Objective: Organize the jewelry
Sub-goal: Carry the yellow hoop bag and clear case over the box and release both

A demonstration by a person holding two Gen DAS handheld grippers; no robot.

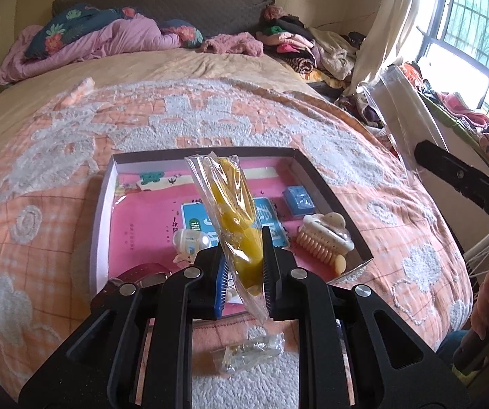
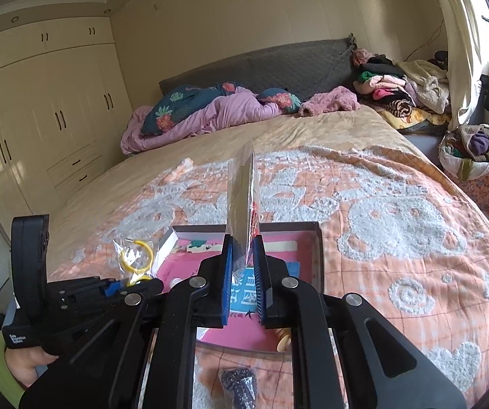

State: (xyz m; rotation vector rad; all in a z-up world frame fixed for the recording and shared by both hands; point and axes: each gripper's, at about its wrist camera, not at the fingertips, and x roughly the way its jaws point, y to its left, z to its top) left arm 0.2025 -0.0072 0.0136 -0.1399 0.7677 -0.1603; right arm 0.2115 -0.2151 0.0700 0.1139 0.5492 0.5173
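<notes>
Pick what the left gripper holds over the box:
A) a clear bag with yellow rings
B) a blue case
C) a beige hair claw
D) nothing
A: the left gripper is shut on a clear bag of yellow rings above the box, while the hair claw and blue case lie inside it.

It was a lived-in home bedroom: a wide bed [image 2: 312, 129] with a grey padded headboard [image 2: 278, 64], a rumpled purple duvet [image 2: 210, 112], cream built-in wardrobes [image 2: 50, 109] along one wall, heaped clothes [image 2: 391, 92] and a curtained, barred window [image 1: 469, 24].
</notes>
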